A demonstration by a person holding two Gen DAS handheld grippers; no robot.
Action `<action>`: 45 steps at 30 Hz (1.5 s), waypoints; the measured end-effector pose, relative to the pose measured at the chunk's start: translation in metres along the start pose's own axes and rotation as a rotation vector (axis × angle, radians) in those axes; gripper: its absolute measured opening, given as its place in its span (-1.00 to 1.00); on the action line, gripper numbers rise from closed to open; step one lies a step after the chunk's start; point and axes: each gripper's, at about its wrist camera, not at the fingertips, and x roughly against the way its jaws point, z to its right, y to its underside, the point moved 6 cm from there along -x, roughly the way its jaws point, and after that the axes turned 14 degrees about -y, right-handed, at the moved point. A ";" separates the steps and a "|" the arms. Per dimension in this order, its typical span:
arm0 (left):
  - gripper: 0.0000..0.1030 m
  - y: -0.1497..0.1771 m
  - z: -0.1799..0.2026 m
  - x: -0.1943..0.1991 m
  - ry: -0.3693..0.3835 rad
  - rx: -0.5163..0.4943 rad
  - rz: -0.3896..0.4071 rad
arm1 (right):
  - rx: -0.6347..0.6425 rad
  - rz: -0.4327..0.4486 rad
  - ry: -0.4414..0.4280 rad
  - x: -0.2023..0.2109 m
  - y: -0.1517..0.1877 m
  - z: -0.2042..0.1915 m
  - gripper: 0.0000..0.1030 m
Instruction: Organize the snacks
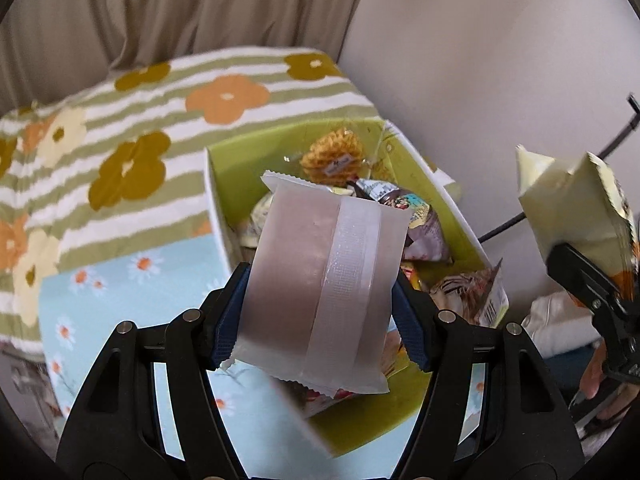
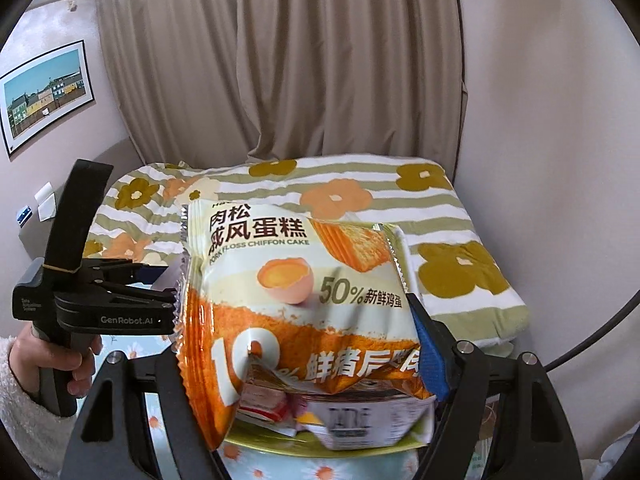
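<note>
— What's the left gripper (image 1: pixel 318 300) got?

— A pale, frosted packet (image 1: pixel 320 280), back seam facing us. The blue pads (image 1: pixel 412 332) press on both its long edges, so the jaws are closed only as far as the packet's width. It hangs right above the box (image 1: pixel 216 196), the one with the green inside.

— And in the box?

— A heap of snacks. Just past the packet's far end sits a yellow waffle-like treat (image 1: pixel 334 156) in clear wrap; a brown wrapper (image 1: pixel 416 220) lies to the packet's right, and a wrapper with a barcode (image 1: pixel 480 296) leans on the box's right wall.

— The other hand?

— The right gripper (image 2: pixel 304 344) clamps a cake bag (image 2: pixel 304 300), orange and cream, printed "Pork Floss Chiffon Cake". One blue pad (image 2: pixel 430 360) shows at the bag's right edge; the left pad is hidden behind the bag. Below the bag I can see more wrappers and the box's green rim (image 2: pixel 280 446).

— What's under everything?

— The box stands on a light blue cloth with daisies (image 1: pixel 132 292). Beyond both tools lies a green-and-white striped blanket with big flowers (image 2: pixel 360 196), then a beige curtain (image 2: pixel 300 60). Far to the right gripper's left, a framed picture of coloured houses (image 2: pixel 46 96) hangs on the wall.
</note>
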 end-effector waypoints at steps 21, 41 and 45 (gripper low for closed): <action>0.79 0.035 -0.031 0.018 -0.112 0.119 -0.018 | 0.016 -0.054 -0.066 -0.032 0.003 0.009 0.99; 0.79 0.094 -0.070 0.111 -0.198 0.201 0.094 | -0.002 0.058 -0.028 0.029 0.010 -0.034 0.99; 0.79 0.108 -0.082 0.163 -0.221 0.210 0.185 | 0.022 0.118 -0.003 0.069 0.009 -0.074 0.99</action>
